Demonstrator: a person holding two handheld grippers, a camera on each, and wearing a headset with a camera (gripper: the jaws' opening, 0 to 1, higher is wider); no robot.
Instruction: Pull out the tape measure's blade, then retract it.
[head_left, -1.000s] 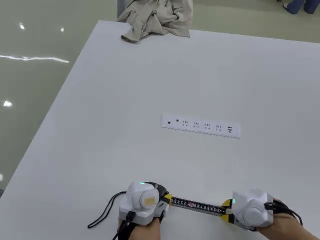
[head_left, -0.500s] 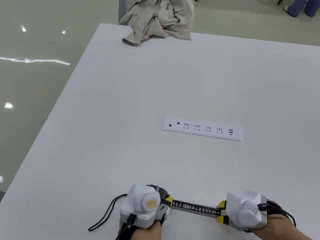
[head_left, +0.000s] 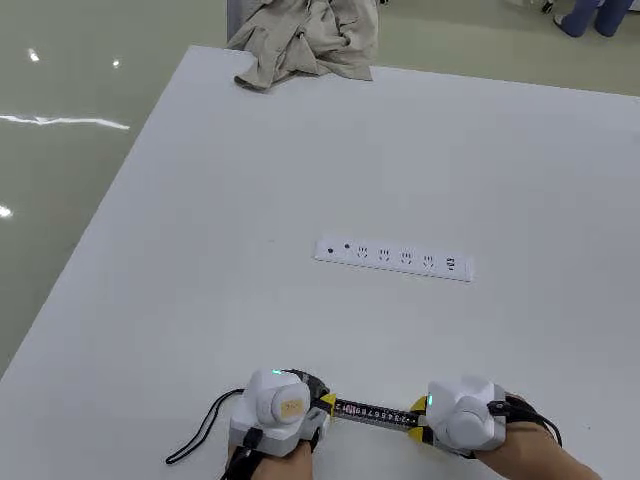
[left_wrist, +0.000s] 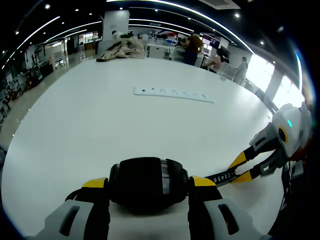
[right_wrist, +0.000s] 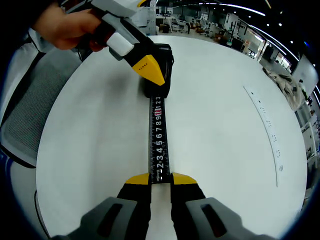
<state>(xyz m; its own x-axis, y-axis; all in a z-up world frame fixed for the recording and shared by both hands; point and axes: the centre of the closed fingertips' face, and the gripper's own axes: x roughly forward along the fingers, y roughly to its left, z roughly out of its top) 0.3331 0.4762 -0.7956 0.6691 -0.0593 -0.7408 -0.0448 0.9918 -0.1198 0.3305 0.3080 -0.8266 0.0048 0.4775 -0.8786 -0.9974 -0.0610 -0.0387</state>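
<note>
1. Left tool (left_wrist: 148, 185): clamped on the tape measure (left_wrist: 148, 172), a black, rounded, matte case with a paler band across its middle, wedged between grey jaws with yellow tips.
2. Right tool (right_wrist: 160, 179): pinched narrow on the free end of the blade (right_wrist: 159, 135), with a yellow tip pressed against each edge of the strip.
3. Blade: a thin, flat, dark band printed with pale numerals and one red mark. Drawn out straight for a short stretch from the case to the right tool, low over the bench (head_left: 300, 180).
4. In the head view: both tools at the near edge of the bench, with smooth, rounded, glossy white housings and the blade spanning the gap between them.
5. Bench: broad, white, smooth and matte.
6. Well beyond the tools: a power strip (head_left: 393, 258), a long, flat white bar with a row of sockets.
7. At the far edge: a crumpled beige cloth (head_left: 300, 40), soft and folded, cut off by the top of the picture.
8. Beside the left tool: a thin black cord (head_left: 200, 435), looped on the bench.
9. Hidden or hard to make out:
   - the blade's end, buried between the right tool's jaws;
   - the case's mouth, covered by the left tool's yellow tip in the right gripper view;
   - the case's underside, so cannot tell whether it touches the bench;
   - the numerals, too small to read in the head view;
   - the hands, cut off at the bottom edge.
</note>
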